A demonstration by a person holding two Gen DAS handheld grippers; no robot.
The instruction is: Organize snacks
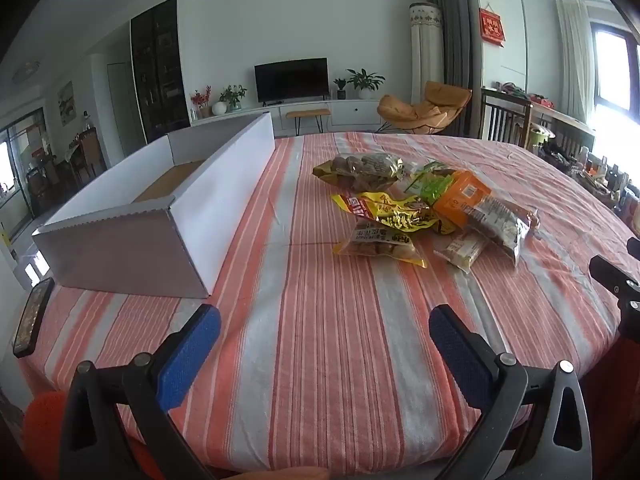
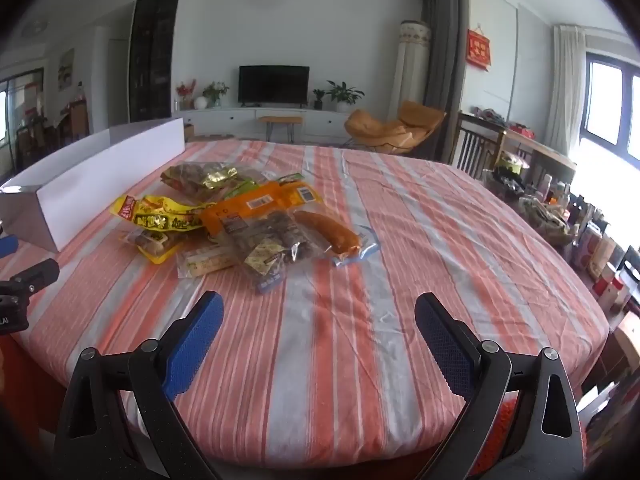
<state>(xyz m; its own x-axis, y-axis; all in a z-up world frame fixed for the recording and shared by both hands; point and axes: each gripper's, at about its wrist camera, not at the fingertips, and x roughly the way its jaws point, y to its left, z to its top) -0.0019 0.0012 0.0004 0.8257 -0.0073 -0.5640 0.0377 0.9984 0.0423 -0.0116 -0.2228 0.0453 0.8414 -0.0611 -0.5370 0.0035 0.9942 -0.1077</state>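
Note:
A pile of snack packets (image 1: 424,208) lies on the striped tablecloth (image 1: 320,340), right of a long white cardboard box (image 1: 160,208) that is open on top. The pile also shows in the right wrist view (image 2: 240,224), with a yellow packet (image 2: 160,216), an orange-topped clear bag (image 2: 260,232) and a sausage packet (image 2: 332,232). The box (image 2: 92,184) stands at the left there. My left gripper (image 1: 324,320) is open and empty near the table's front edge. My right gripper (image 2: 320,308) is open and empty, a little short of the pile.
A dark phone-like slab (image 1: 34,320) lies at the table's left edge. The right gripper's body (image 1: 616,284) shows at the right of the left wrist view. Behind the table are a TV (image 2: 274,84), an orange chair (image 2: 392,128) and a cluttered side shelf (image 2: 560,208).

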